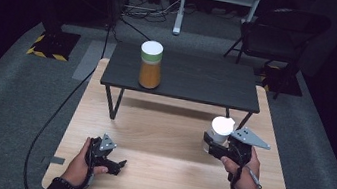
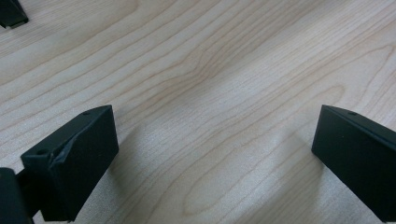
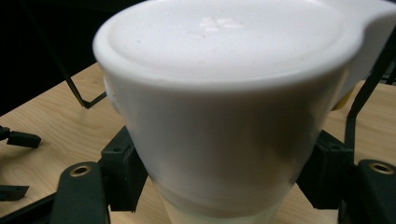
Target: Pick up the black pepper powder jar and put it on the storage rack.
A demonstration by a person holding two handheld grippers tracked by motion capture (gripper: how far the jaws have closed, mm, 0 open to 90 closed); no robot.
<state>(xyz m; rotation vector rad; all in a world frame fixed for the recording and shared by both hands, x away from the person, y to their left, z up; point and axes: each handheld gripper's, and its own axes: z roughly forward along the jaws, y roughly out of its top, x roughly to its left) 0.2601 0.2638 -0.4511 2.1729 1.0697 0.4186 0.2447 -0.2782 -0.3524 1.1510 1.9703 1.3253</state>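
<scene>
Raised shelf (image 1: pixel 198 81) at the far end of my table (image 1: pixel 160 138); jar (image 1: pixel 150 65) on its left part. My right gripper (image 1: pixel 213 144), near right, clasps a bottle (image 1: pixel 221 128). My left gripper (image 1: pixel 113 164), near left, on the tabletop.

Jar on a dark shelf, chair behind

A white-lidded jar of orange-brown contents (image 1: pixel 150 65) stands upright on a low black table (image 1: pixel 198 81) atop the wooden tabletop (image 1: pixel 160 134); a black chair (image 1: pixel 281 35) sits beyond.

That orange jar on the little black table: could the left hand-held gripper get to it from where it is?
Probably yes: the left hand-held gripper is open and empty, and only bare wooden tabletop lies between it and the orange jar, though the jar stands well ahead on the raised black table.
</scene>
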